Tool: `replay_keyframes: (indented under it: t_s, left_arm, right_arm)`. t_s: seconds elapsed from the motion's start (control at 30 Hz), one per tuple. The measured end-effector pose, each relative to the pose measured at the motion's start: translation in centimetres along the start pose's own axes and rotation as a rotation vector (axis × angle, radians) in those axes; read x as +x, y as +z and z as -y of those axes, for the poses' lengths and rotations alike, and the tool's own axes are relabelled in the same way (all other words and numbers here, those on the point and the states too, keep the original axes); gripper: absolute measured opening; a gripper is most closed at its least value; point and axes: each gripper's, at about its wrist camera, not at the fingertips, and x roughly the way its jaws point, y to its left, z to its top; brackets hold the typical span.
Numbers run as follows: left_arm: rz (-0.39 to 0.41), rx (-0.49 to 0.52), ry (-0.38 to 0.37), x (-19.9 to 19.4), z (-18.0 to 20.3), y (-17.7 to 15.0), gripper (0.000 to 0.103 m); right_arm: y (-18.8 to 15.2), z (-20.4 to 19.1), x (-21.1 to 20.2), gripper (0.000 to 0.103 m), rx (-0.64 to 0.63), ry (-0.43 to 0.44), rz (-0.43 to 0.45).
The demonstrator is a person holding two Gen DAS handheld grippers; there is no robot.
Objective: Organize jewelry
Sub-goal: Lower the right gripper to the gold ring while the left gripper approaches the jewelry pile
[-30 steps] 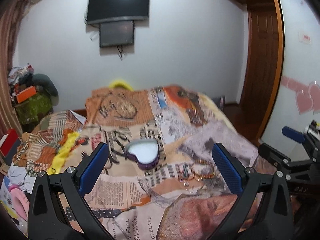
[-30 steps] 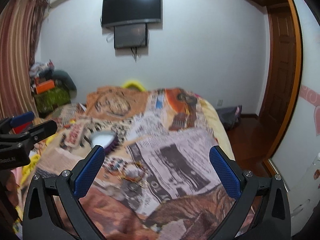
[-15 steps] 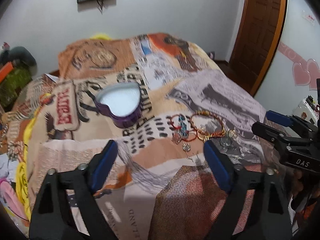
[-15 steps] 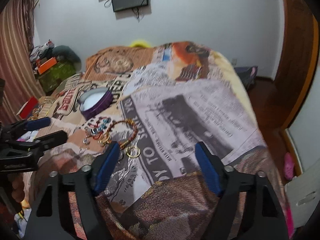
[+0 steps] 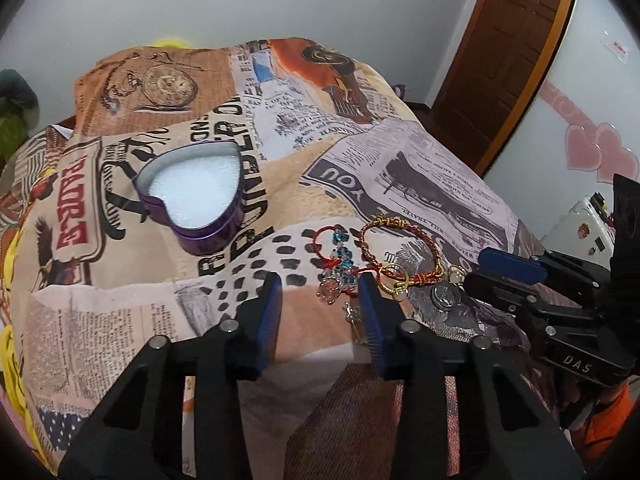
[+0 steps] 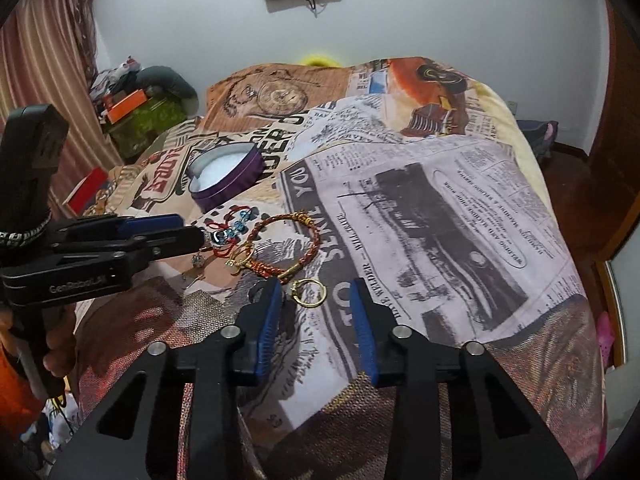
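Small charm (image 5: 354,314) by left gripper (image 5: 320,304) half hidden behind its right finger, hard to tell what it is. Left jaws closing, nothing between, only bedspread (image 5: 400,168). Right gripper (image 6: 316,308) jaws closing too, empty; gold ring (image 6: 310,292) just beyond gap, not touched. Left view only: round silver piece (image 5: 445,296). Jewelry pile, braided bracelet (image 6: 280,240) and blue-bead red cord (image 5: 340,256), lies near purple heart tin (image 5: 196,200), toward grippers. Door (image 5: 504,56) behind.
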Motion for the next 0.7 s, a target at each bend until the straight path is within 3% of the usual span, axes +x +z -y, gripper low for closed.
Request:
replay_keyframes:
  t_s: [0.23, 0.3, 0.37, 0.4, 0.57, 0.63, 0.7]
  left_arm:
    - [-0.007, 0.013, -0.014, 0.8, 0.3, -0.1, 0.021]
    - [-0.005, 0.014, -0.020, 0.7, 0.2, -0.2, 0.012]
    - [-0.003, 0.013, -0.018, 0.6, 0.2, -0.2, 0.012]
    - [0.000, 0.010, -0.019, 0.5, 0.1, -0.2, 0.012]
    - [0.015, 0.008, -0.026, -0.6, 0.3, -0.2, 0.011]
    - [0.026, 0.010, -0.031, -1.3, 0.4, -0.2, 0.002]
    - [0.035, 0.010, -0.032, -2.0, 0.5, -0.3, 0.001]
  right_arm:
    - [0.1, -0.3, 1.0, 0.019, -0.010, 0.013, -0.023]
    - [0.1, -0.4, 1.1, 0.018, -0.017, 0.010, -0.020]
    - [0.1, -0.4, 1.1, 0.014, -0.022, 0.012, -0.018]
    - [0.1, -0.4, 1.1, 0.007, -0.025, 0.013, -0.016]
    - [0.1, -0.4, 0.8, 0.007, -0.016, 0.014, -0.005]
    - [0.1, -0.3, 0.6, 0.006, -0.010, 0.018, 0.004]
    - [0.2, -0.3, 0.4, 0.006, -0.003, 0.024, 0.011]
